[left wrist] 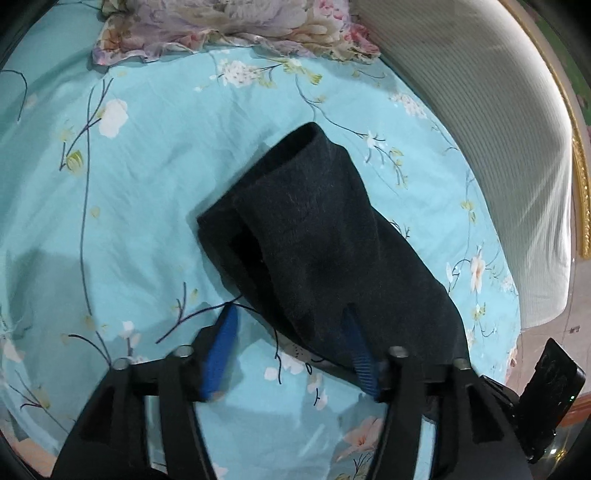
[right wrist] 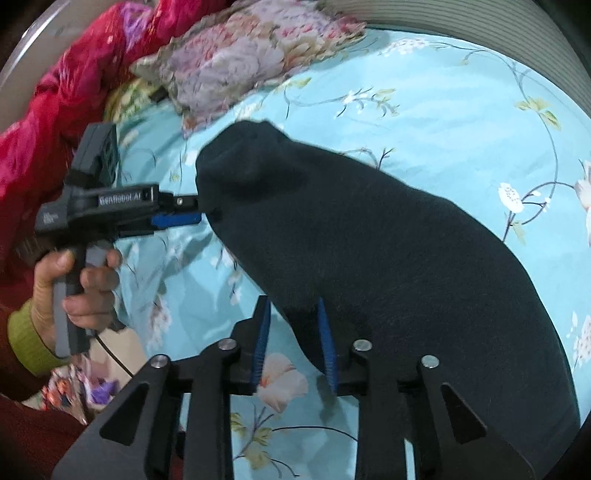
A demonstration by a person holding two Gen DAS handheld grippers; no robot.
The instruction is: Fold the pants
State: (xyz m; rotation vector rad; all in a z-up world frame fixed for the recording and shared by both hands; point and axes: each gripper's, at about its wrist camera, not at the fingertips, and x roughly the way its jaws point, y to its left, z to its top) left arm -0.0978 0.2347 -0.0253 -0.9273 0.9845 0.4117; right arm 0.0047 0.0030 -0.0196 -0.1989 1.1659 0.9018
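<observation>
Lying folded on the bedsheet (left wrist: 147,166), dark pants (left wrist: 314,229).

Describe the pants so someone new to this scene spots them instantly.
Start at the turquoise floral bedsheet covering the bed. At its middle lies the folded pants, a dark charcoal bundle. It is the only plain, unpatterned fabric there, unlike the flowered pillow beyond it.

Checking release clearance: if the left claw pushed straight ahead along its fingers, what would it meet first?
Most likely the dark pants. The left claw stands open with the fabric's near edge draped over its right finger; the bedsheet lies under it. Depth is unclear.
</observation>
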